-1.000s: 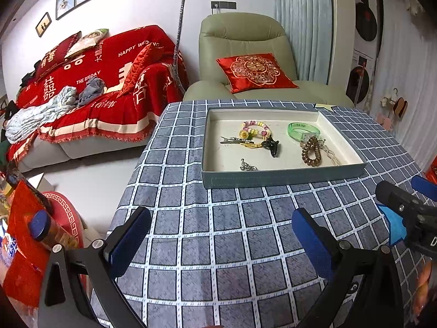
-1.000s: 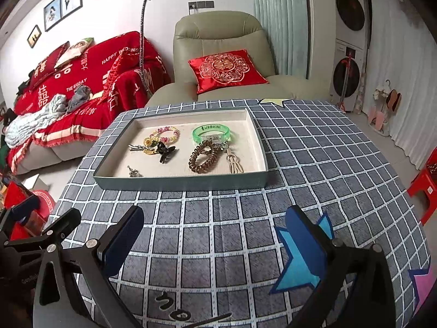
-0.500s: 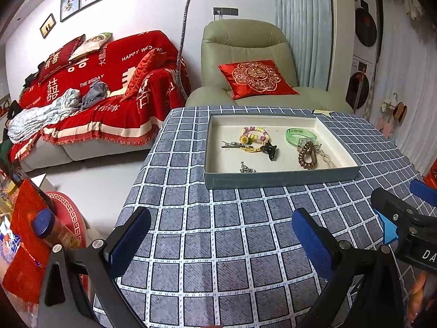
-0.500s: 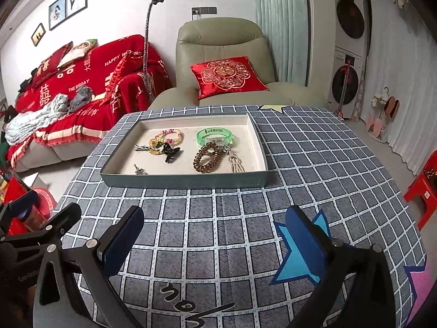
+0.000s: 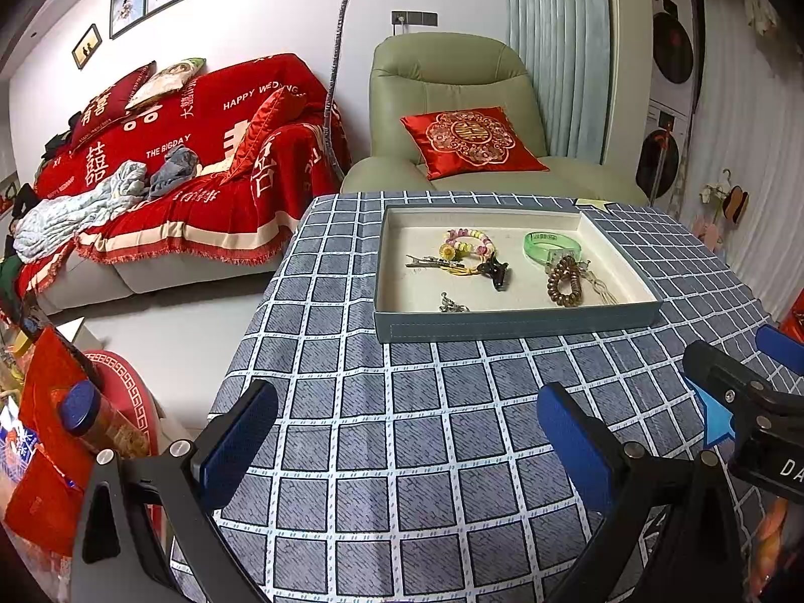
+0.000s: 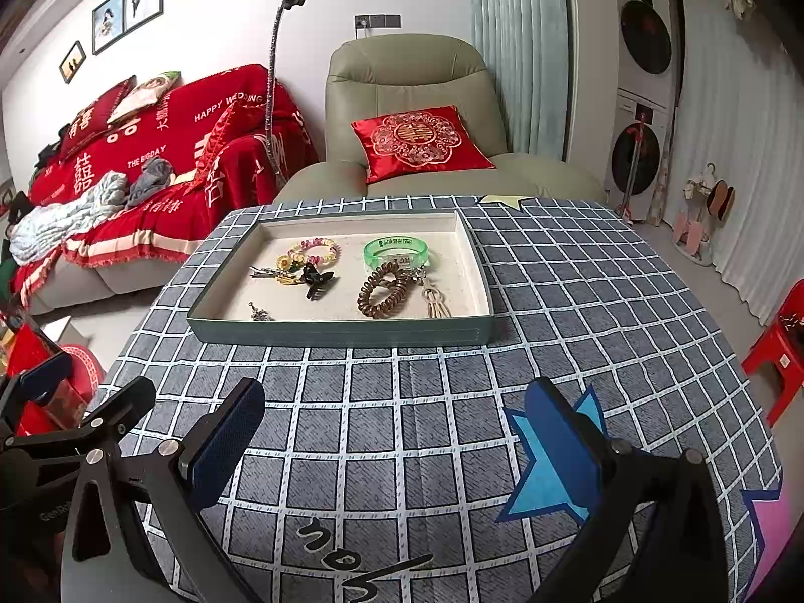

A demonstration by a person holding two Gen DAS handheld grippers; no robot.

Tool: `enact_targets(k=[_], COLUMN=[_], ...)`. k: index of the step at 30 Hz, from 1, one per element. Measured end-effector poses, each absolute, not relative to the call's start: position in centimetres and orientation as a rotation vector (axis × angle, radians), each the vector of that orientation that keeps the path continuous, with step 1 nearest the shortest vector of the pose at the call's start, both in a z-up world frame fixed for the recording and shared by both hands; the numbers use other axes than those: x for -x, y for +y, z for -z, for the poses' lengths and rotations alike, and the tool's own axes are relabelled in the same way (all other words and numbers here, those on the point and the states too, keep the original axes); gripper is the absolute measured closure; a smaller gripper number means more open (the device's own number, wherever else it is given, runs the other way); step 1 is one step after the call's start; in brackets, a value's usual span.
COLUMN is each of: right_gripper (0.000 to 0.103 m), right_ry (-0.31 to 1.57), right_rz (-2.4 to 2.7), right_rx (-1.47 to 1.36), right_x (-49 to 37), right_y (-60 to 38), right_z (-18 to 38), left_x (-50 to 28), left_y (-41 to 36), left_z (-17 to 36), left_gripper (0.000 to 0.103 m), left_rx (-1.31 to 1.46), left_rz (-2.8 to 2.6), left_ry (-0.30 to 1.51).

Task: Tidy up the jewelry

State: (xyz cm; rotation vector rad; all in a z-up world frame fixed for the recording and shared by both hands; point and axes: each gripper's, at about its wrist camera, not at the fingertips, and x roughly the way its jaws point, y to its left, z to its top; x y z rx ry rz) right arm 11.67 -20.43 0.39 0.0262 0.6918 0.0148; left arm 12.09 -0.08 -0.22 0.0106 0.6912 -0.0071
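Both claws backing off the tray
Left claw (image 5: 407, 432) and right claw (image 6: 397, 432) gape empty; tray (image 6: 341, 336) recedes ahead, jewelry apparently sorted.

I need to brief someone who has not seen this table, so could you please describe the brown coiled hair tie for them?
Start at the shallow grey-green tray on the checked tablecloth. In the tray's right half, just in front of the translucent green bangle, lies the brown hair tie. It is the only spiral, telephone-cord-like ring; the black claw clip sits to its left.
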Motion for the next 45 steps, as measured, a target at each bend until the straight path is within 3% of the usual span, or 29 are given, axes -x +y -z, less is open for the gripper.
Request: enact_targets(k=[45], right_gripper=[0.000], right_ry=[0.693], right_rz=[-0.017], right_rx=[-0.029], right_x=[-11.65], right_y=[-20.24], right_z=[-0.49], left_x=[-12.33], left_y=[-0.23], left_z=[0.37], left_gripper=[0.000], left_rx=[-0.015], left_rz=[0.016], left_ry=[0.702])
